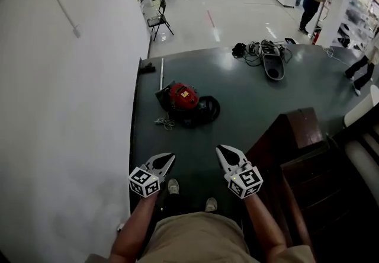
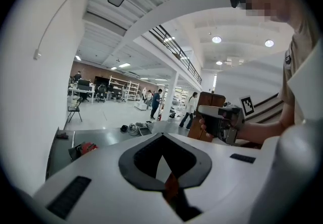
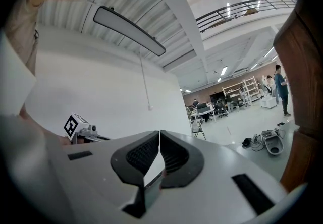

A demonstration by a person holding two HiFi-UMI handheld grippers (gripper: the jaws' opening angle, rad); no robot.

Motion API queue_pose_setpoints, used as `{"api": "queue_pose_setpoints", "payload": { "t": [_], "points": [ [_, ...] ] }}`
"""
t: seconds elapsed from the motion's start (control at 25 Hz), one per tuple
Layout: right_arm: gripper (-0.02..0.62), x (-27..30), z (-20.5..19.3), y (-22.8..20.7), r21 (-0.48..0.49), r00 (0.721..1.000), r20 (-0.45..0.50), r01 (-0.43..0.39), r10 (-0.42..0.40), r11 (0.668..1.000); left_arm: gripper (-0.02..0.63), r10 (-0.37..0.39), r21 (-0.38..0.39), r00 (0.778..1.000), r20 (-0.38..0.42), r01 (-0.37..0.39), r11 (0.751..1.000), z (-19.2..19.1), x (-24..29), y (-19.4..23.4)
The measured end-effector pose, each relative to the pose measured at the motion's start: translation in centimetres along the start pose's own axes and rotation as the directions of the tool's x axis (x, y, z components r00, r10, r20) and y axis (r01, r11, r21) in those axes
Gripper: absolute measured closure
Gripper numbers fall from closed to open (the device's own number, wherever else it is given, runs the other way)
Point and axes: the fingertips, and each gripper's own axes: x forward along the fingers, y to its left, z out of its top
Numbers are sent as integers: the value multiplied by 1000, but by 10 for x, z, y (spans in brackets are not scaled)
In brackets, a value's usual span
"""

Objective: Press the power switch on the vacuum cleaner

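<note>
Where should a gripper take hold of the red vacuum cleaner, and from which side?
Likely the vacuum cleaner by its red top, from above: it sits low on the floor, top facing up, nothing over it. A handle can't be made out from here.

No legible text, brand, number or sign in any view. Black-and-white square markers on the cube of the left gripper and of the right gripper: coded patterns only, no characters. Same kind of marker seen again in both gripper views, likewise without characters. Small yellow label on top of the red vacuum cleaner: print too small to read.
</note>
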Motion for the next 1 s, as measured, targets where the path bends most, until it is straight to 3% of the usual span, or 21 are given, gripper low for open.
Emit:
{"api": "queue_pose_setpoints", "payload": {
  "t": [0.24, 0.44, 0.6, 0.76, 1.0],
  "points": [
    [581, 39, -10, -12, 8, 999, -36, 25, -24, 1000, 600, -3, -47, 1000, -26, 2, 999, -5, 0, 41],
    [581, 84, 0, -14, -15, 997, -60, 55, -56, 998, 600, -15, -65, 1000, -9, 14, 998, 14, 3, 92],
    [581, 123, 2, -12, -31, 992, -91, 80, -82, 996, 600, -50, -98, 999, 0, 50, 994, 26, 9, 137],
    [581, 163, 0, -14, -33, 987, -113, 114, -117, 993, 600, -101, -163, 993, 64, 110, 981, 50, 15, 179],
    [581, 222, 8, -10, -43, 980, -103, 165, -169, 985, 600, -150, -136, 986, 76, 159, 978, 73, 17, 237]
  ]
}}
